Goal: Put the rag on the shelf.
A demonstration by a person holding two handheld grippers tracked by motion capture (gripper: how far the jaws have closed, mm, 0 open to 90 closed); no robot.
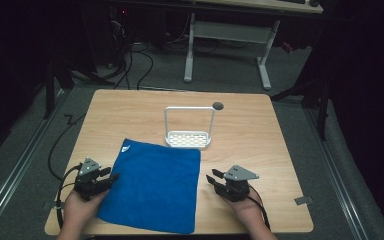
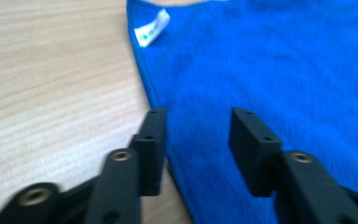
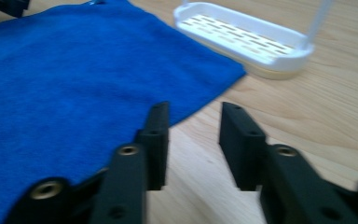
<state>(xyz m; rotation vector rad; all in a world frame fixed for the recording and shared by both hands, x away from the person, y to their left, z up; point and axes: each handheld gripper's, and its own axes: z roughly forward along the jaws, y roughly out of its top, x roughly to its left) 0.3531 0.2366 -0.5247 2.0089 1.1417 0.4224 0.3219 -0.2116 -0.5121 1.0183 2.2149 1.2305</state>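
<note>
While both hands sit at the near edge of the table [image 1: 260, 120], I see a blue cloth [image 1: 155, 182] spread flat between them, roughly table centre toward 6 o'clock. It has a white label [image 2: 152, 28] at its far-left corner, about 11 o'clock on the cloth.

Left gripper [image 1: 111, 178] sits at 9 o'clock of the cloth, held in the left hand [image 1: 77, 207]. Its jaws are spread apart with nothing between them. In the left gripper view [image 2: 196, 135] the jaws straddle the cloth's left hem: one jaw over bare wood, the other over blue fabric. I can't tell if they touch the cloth.

Right gripper [image 1: 214, 176] sits at 3 o'clock of the cloth, held in the right hand [image 1: 250, 210], just off the cloth's right edge. Its jaws are also spread, nothing gripped. In the right gripper view [image 3: 193, 140] the gap is over bare wood, with the cloth's edge just beside the left jaw.

White slotted tray [image 1: 187, 140] with a tall hoop handle stands at 12 o'clock of the cloth, its near rim meeting the cloth's far-right corner; overlap or just touching, can't tell. A small dark round spot [image 1: 218, 105] shows on the tabletop at 1 o'clock of the tray.
</note>
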